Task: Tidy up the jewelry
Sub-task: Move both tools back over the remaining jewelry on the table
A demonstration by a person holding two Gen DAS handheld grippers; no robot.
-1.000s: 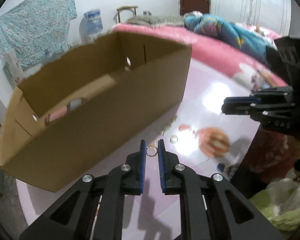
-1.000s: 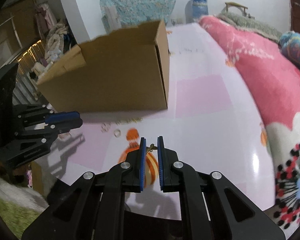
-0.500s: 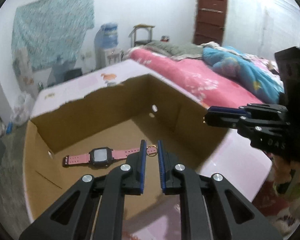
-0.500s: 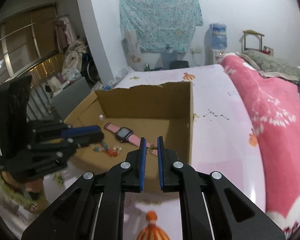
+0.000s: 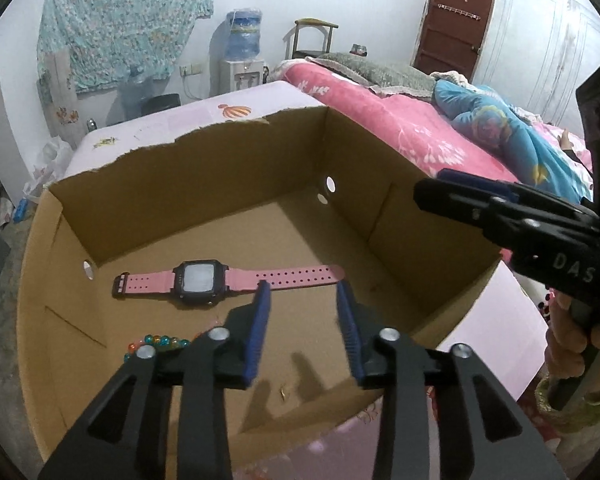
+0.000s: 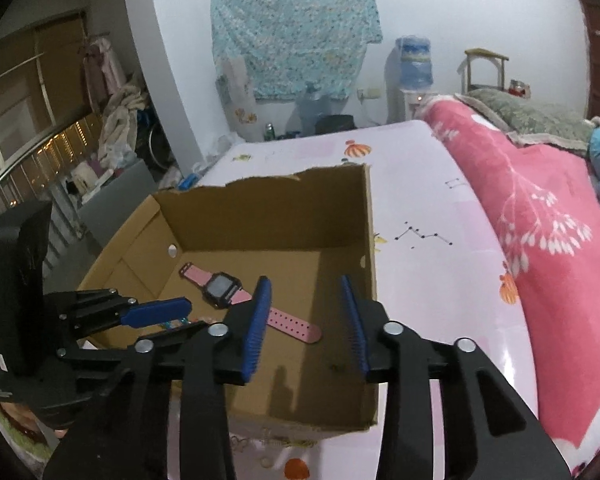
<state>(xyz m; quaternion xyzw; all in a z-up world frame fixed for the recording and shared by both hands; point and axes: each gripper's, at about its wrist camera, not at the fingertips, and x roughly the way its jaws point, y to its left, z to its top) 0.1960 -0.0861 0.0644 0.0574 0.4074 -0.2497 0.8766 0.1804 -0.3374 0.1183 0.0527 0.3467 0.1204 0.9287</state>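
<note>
Both grippers are now hanging spread wide over the open brown cardboard box [image 5: 380,216], where half a second ago each was clamped on a tiny gold piece: the left gripper [image 5: 303,332] on a small ring, the right gripper [image 6: 309,322] on a small charm. Both jaws are released and holding nothing. A small gold speck [image 5: 284,391] is lying on the box floor below the left fingers, probably the dropped ring, and a dark speck [image 6: 337,367] below the right ones, likely the charm; both are too small to be sure. Also lying in the box are the pink-strapped digital watch [image 5: 204,282] and a string of coloured beads [image 5: 160,341]. Judging by this, two more pieces are being delivered; a few small items are still showing on the pink tablecloth [image 6: 440,280] in front of the box.
</note>
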